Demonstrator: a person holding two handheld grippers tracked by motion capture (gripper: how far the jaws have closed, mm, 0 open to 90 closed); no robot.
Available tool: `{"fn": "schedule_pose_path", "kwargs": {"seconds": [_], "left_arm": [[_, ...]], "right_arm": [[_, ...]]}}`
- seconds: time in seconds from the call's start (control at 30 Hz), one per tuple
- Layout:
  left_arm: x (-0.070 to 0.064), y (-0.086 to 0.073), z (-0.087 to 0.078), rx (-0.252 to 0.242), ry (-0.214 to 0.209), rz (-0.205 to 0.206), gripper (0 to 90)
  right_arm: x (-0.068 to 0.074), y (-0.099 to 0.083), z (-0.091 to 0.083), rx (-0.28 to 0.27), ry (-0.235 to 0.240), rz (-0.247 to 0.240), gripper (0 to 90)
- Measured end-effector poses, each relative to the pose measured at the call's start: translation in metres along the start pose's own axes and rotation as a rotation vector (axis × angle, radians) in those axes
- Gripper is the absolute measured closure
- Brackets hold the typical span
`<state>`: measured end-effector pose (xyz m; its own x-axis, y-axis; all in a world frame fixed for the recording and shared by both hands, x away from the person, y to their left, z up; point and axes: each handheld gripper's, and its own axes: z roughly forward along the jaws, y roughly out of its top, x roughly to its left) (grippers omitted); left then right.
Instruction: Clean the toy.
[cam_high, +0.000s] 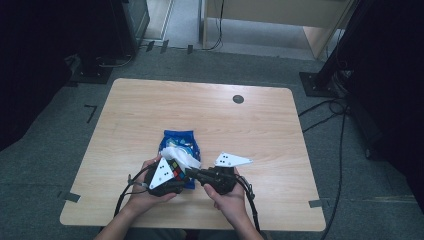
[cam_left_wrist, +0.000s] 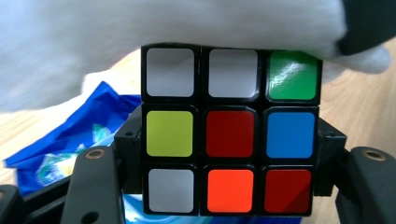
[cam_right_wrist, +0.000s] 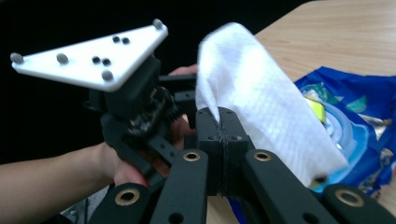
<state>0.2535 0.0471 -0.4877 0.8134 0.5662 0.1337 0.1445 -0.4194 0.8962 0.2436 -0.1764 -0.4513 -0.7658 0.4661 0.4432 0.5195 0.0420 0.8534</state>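
Note:
A scrambled Rubik's cube (cam_left_wrist: 229, 130) sits clamped between the jaws of my left gripper (cam_left_wrist: 229, 142), with white, green, yellow, red, blue and orange stickers facing the camera. My right gripper (cam_right_wrist: 223, 126) is shut on a white wipe (cam_right_wrist: 261, 102), and the wipe (cam_left_wrist: 140, 37) drapes over the cube's top edge. In the high view both grippers meet near the table's front middle: the left gripper (cam_high: 173, 174) holds the cube (cam_high: 176, 169), and the right gripper (cam_high: 192, 173) presses the wipe (cam_high: 179, 156) against it. A blue wipe packet (cam_high: 178, 142) lies flat just behind them.
The wooden table (cam_high: 250, 130) has a round grey grommet (cam_high: 238, 99) at its far right. The blue packet (cam_right_wrist: 359, 126) lies under and beside the wipe. The left gripper's white plate (cam_right_wrist: 93, 56) and a hand are close to my right jaws. Cables (cam_high: 340, 150) trail on the floor at the right.

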Motion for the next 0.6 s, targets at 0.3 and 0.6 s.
{"fn": "schedule_pose_path", "kwargs": {"seconds": [0.3,0.6], "left_arm": [[0.001,0.002,-0.006,-0.04,-0.031,-0.014,33.9],[-0.013,0.002,0.003,-0.01,-0.043,0.04,33.9]], "right_arm": [[-0.024,-0.003,-0.011,-0.012,-0.111,0.124,89.6],[-0.01,0.0,-0.007,-0.034,-0.032,0.096,88.6]]}}
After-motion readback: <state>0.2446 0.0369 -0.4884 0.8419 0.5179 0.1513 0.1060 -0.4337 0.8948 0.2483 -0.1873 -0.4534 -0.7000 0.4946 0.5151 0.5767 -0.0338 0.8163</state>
